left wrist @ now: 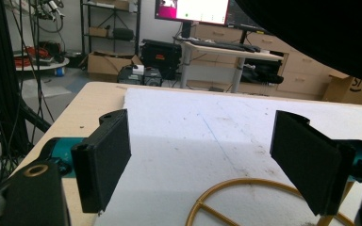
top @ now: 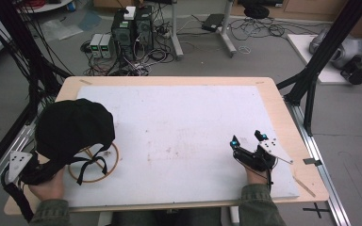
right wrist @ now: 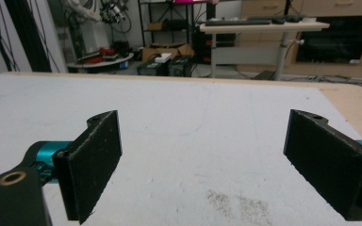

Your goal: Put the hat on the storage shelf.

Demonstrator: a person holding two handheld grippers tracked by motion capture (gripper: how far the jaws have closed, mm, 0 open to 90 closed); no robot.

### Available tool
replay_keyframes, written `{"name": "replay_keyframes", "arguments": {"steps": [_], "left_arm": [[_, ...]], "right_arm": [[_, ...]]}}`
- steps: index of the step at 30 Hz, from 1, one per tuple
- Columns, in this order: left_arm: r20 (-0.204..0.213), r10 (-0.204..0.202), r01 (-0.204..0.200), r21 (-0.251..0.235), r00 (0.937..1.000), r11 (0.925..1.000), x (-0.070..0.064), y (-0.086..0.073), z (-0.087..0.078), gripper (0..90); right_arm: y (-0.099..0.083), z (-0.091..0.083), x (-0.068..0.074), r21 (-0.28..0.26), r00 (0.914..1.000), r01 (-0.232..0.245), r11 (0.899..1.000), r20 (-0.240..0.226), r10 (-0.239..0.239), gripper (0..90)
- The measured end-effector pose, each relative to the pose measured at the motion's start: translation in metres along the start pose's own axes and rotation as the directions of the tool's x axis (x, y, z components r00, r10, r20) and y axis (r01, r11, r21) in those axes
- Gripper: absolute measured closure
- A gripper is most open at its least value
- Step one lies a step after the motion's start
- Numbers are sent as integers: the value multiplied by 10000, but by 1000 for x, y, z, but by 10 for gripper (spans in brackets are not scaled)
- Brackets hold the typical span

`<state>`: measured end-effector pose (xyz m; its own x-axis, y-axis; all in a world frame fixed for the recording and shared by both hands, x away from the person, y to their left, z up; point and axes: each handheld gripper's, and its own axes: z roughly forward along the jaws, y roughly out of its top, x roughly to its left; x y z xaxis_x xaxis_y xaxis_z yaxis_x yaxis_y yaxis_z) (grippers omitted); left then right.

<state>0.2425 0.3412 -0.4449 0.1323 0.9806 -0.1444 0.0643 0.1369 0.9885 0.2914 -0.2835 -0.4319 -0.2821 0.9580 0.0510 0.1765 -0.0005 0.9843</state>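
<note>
White foam sheet (top: 184, 136) covers wooden desk (top: 273, 101). Thin golden wire ring stand (top: 104, 170) near front left, black cloth hat (top: 73, 127) above it. Left hand-held gripper (left wrist: 202, 160) wide open, empty, just before ring. Right hand-held gripper (top: 249, 140) wide open, empty.

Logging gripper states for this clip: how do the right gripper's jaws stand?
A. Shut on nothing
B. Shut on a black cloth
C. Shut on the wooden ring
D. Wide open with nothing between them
D: in the right gripper view the right gripper has its jaws far apart, bare white board between them.
</note>
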Motion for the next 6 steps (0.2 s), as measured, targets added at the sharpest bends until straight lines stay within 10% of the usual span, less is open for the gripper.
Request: {"name": "replay_keyframes", "arguments": {"steps": [6], "left_arm": [[-32,-60,60,-25,10000,10000,0,0,0,212]], "right_arm": [[-2,6,0,651,9998,171,9977,46,-174,110]]}}
